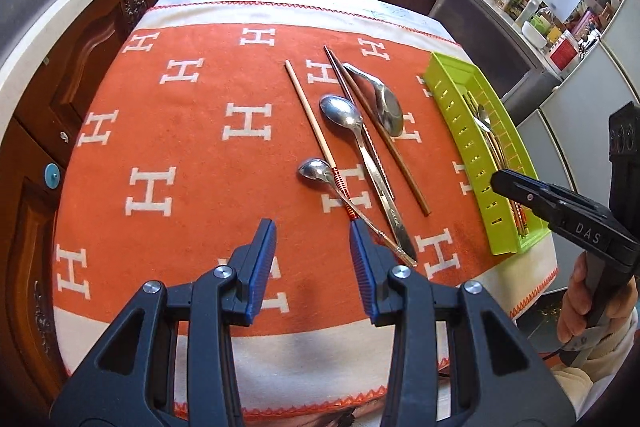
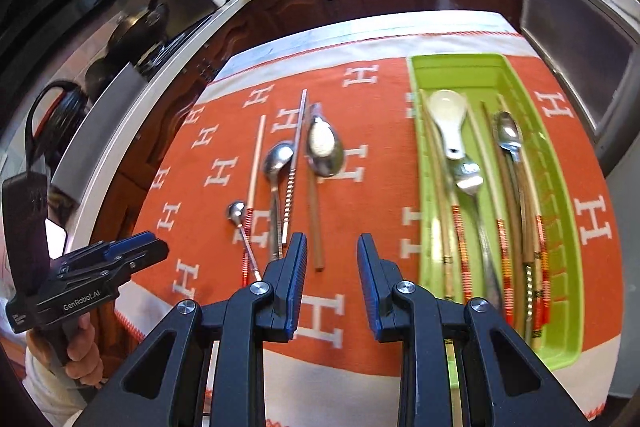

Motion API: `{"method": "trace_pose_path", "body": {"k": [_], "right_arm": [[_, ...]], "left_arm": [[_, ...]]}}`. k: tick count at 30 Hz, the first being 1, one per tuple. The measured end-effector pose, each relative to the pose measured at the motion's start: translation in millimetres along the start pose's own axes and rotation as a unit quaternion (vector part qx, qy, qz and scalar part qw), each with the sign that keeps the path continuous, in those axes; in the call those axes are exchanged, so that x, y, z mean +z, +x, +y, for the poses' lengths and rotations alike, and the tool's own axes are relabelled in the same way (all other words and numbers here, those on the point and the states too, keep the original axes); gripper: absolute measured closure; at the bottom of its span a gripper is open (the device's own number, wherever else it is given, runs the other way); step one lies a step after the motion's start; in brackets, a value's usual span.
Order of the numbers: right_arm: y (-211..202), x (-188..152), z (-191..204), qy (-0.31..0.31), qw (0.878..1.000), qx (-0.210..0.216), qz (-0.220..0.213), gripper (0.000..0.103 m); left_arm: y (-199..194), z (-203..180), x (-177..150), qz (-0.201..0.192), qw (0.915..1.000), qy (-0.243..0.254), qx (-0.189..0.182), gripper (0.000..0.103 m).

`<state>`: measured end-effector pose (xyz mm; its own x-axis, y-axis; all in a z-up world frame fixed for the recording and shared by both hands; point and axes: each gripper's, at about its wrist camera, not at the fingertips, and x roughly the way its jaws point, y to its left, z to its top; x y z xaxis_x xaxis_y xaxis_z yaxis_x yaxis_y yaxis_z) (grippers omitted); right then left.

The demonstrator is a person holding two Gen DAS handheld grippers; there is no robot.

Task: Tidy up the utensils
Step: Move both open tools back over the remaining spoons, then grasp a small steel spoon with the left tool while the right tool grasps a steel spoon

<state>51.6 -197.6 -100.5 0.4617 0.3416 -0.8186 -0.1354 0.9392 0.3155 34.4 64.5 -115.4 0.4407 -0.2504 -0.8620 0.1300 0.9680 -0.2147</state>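
Both grippers hung empty, jaws apart: the left gripper (image 1: 313, 231) just before the small red-wrapped steel spoon (image 1: 316, 171), the right gripper (image 2: 332, 247) left of the lime-green plastic tray (image 2: 568, 267).

the orange cloth (image 1: 180, 155) lies bare on its left half. loose spoons and chopsticks (image 1: 356, 147) crowd the middle; the green tray (image 2: 560, 307), packed with cutlery, blocks the right edge.
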Motion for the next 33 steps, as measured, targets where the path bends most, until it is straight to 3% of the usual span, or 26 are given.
{"method": "trace_pose_path", "body": {"k": [6,8,12,19,23,29,33], "right_arm": [[16.7,11.8,25.6,-0.027,0.999,0.025,0.004,0.077],[27.7,17.5,32.9,-0.034,0.999,0.038,0.011,0.077],[51.5,30.0,43.3,-0.049,0.997,0.052,0.021,0.077],[95.4,52.6,49.7,-0.048,0.995,0.077,0.045,0.081],[118.0,63.8,45.3,-0.034,0.993,0.093,0.059,0.083],[146.5,76.1,30.4,-0.002,0.991,0.113,0.077,0.083],[157.7,79.6,27.2,0.009,0.988,0.128,0.081,0.083]], "left_arm": [[19.9,2.2,-0.5,0.012,0.9986,-0.016,-0.048,0.068],[30.4,3.7,1.2,0.019,0.9960,-0.031,-0.081,0.068],[48.8,6.2,6.6,0.023,0.9921,-0.055,-0.110,0.068],[88.1,18.4,21.5,0.032,0.9854,-0.106,-0.129,0.068],[110.0,25.2,24.1,0.038,0.9774,-0.138,-0.155,0.069],[126.3,33.8,29.6,0.020,0.9652,-0.176,-0.192,0.069],[132.0,33.7,30.4,0.008,0.9627,-0.180,-0.202,0.069]]}}
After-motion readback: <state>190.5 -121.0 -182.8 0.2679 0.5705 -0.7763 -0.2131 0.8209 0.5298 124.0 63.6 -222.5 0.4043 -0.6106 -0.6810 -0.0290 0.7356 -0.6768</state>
